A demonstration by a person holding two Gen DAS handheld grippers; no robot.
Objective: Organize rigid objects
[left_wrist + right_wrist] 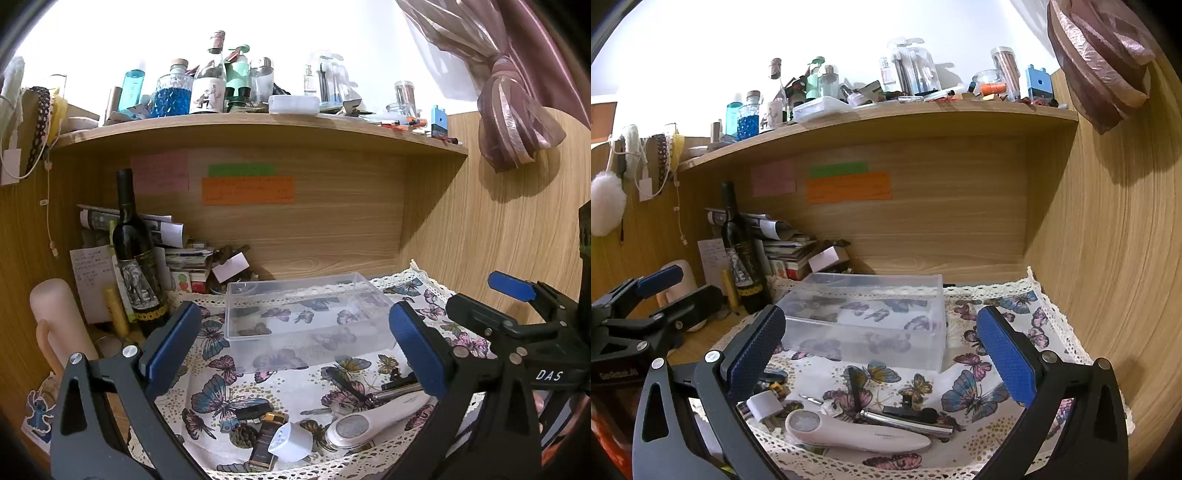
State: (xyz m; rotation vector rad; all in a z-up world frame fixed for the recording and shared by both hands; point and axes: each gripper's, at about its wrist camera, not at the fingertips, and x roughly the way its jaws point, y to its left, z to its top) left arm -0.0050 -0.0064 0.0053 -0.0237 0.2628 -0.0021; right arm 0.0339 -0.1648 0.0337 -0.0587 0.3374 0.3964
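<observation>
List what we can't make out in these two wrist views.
- Sticky notes: writing too small and blurred, both views.
- Small items beside the white charger: right wrist view, partly hidden behind the right gripper finger.
- Paper stack behind the wine bottle: left wrist view, bottle covers it.
- Clear plastic box: seems empty, though the cloth pattern shows through.
- Left gripper: open, nothing held.

Both grippers spread wide, holding nothing.
The left gripper [295,339] and right gripper [882,339] hover side by side, blue pads apart.
</observation>
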